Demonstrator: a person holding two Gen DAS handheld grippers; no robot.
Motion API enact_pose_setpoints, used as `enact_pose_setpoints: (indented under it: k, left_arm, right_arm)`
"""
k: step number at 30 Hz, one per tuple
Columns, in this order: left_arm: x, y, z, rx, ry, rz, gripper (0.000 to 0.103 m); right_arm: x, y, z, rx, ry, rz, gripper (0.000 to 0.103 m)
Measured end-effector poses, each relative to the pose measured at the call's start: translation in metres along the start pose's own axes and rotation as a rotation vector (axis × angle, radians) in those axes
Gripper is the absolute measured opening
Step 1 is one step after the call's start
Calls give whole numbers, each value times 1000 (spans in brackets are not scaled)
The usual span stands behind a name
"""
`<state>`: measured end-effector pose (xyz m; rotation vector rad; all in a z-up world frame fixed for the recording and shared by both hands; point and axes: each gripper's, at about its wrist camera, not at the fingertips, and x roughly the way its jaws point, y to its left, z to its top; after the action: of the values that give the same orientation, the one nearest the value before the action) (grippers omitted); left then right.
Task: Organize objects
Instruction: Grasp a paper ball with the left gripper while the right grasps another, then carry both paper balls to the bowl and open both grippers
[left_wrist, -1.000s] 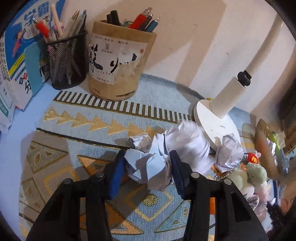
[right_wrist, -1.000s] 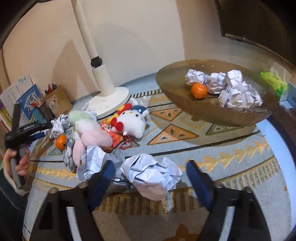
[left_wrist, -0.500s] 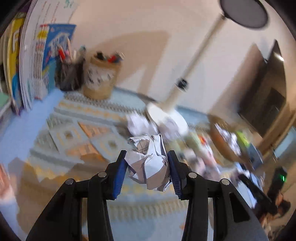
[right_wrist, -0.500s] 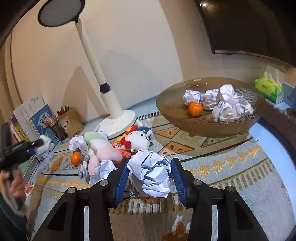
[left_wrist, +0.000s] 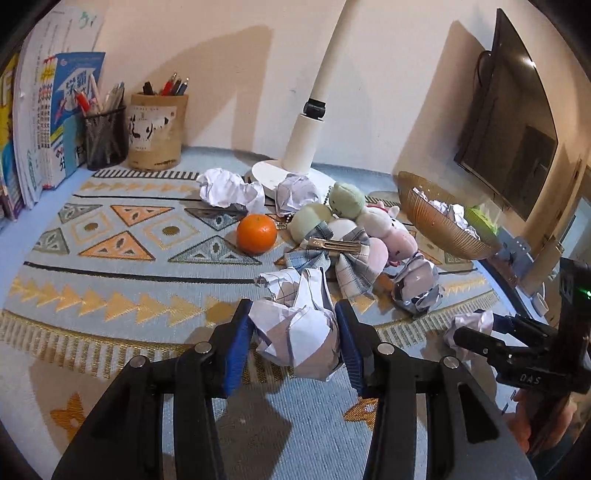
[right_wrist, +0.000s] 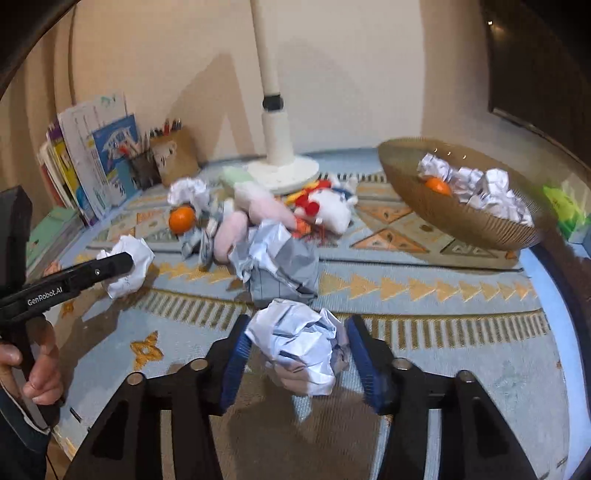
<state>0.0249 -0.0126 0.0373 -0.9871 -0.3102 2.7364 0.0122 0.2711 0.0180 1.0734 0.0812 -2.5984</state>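
Note:
My left gripper (left_wrist: 293, 341) is shut on a crumpled white paper ball (left_wrist: 295, 332) and holds it above the patterned mat; it also shows in the right wrist view (right_wrist: 127, 266). My right gripper (right_wrist: 297, 354) is shut on another crumpled paper ball (right_wrist: 301, 345), also seen from the left wrist (left_wrist: 469, 325). The brown ribbed bowl (right_wrist: 458, 221) at the right holds several paper balls and an orange (right_wrist: 437, 185). More paper balls (left_wrist: 231, 188) (left_wrist: 417, 288) lie loose on the mat.
An orange (left_wrist: 256, 233) and a heap of plush toys (left_wrist: 351, 229) with a plaid bow lie mid-mat. A white lamp base (left_wrist: 291, 173), two pen holders (left_wrist: 157, 129) and books (left_wrist: 33, 122) stand at the back. A dark screen (left_wrist: 513, 122) hangs right.
Both grippers closed on their paper balls and lifted them off the mat. The left gripper pulled back and swung right, away from the pen holders. The right gripper drew back.

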Motion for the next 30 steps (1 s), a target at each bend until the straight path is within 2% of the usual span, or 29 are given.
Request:
enact_pose_setpoints:
  k: [3,10,11,12,13,15,17,19,22,26,30]
  left_arm:
    - [0,-4,-2,9,3,-1,42]
    - [1,-2,-1,0,9,-10,42]
    - [1,-2,-2,0,7,-10,42]
    - [0,-3,-2,2,4,-12,42]
    - [0,-4,-2,3,4,-13,42]
    - [1,-5,0,4,12,6,42]
    - [3,-6,6,-15,45,-13,42]
    - [-3,-12,25,-33,45,-70,42]
    - [-15,-40,77,-26,-2,-137,42]
    - [-8,-102,141,38,-50,-225,42]
    - [23,-162,175,89,-37,-280,42]
  right_arm:
    - [8,-2,1,24,43,-6,68]
    - [18,-16,0,105,119,68,70]
    - [19,-17,0,114,127,77,67]
    - [19,-18,0,117,122,79,52]
    - [15,-17,0,115,102,89,47]
    - [5,-14,-1,97,52,94,47]
    - [-5,-12,0,91,6,78,47]
    - [-14,-15,0,102,-34,68,47]
    - [-32,-30,6,134,-38,100,47]
    - [-79,-55,46,116,-127,-23,47]
    - [-118,-97,96,209,-235,-111,47]
